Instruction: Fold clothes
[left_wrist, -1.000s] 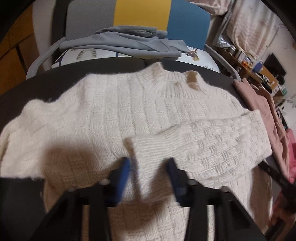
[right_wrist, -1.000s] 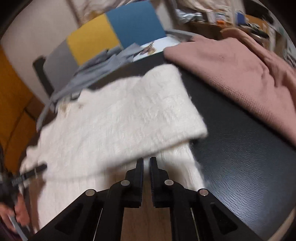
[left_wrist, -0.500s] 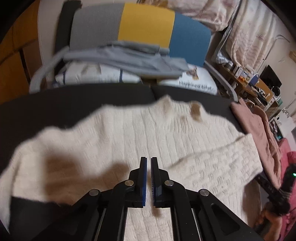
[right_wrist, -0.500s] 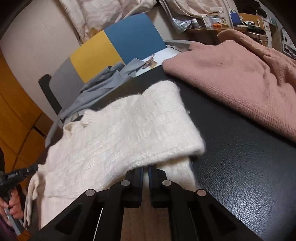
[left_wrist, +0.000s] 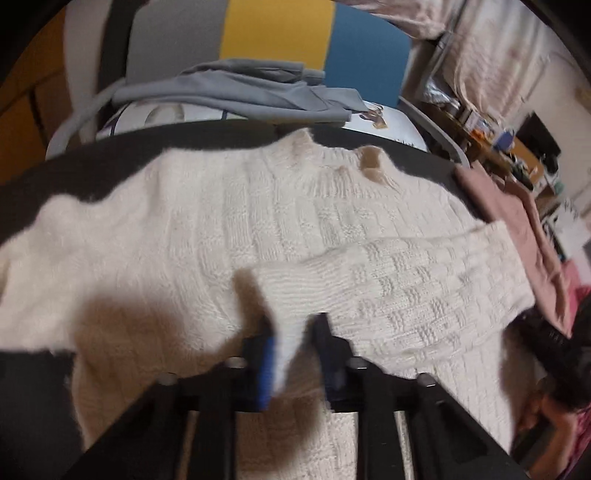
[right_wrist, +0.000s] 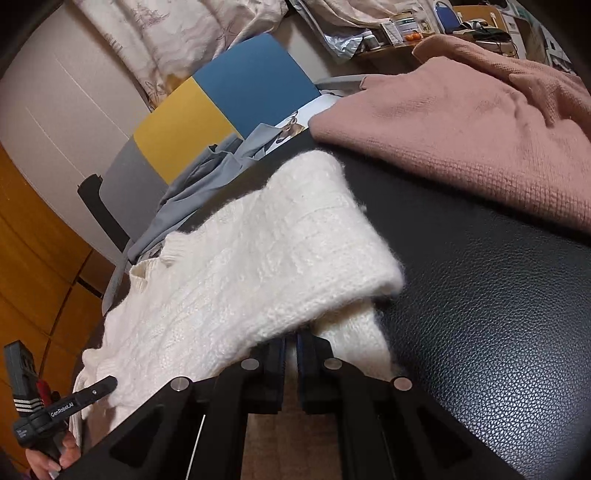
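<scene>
A cream knitted sweater (left_wrist: 207, 229) lies spread on the black leather table (right_wrist: 498, 295), its collar at the far edge. Its right sleeve (left_wrist: 413, 291) is folded across the body. In the left wrist view my left gripper (left_wrist: 293, 343) is partly open, and the sleeve's cuff (left_wrist: 288, 295) lies between its blue-padded fingers. In the right wrist view my right gripper (right_wrist: 291, 343) is shut on the sweater's (right_wrist: 236, 280) side edge, under the folded sleeve. The left gripper (right_wrist: 55, 410) shows at the lower left there.
A pink knitted garment (right_wrist: 461, 122) lies on the table's right side, also in the left wrist view (left_wrist: 517, 221). A grey garment (left_wrist: 236, 92) lies on a chair with a grey, yellow and blue back (left_wrist: 273, 33) beyond the table. Cluttered shelves (right_wrist: 406, 29) stand at the far right.
My left gripper was shut and raised half a second ago; it has opened and come down around the sleeve cuff. My right gripper has stayed shut at the sweater's side edge.
</scene>
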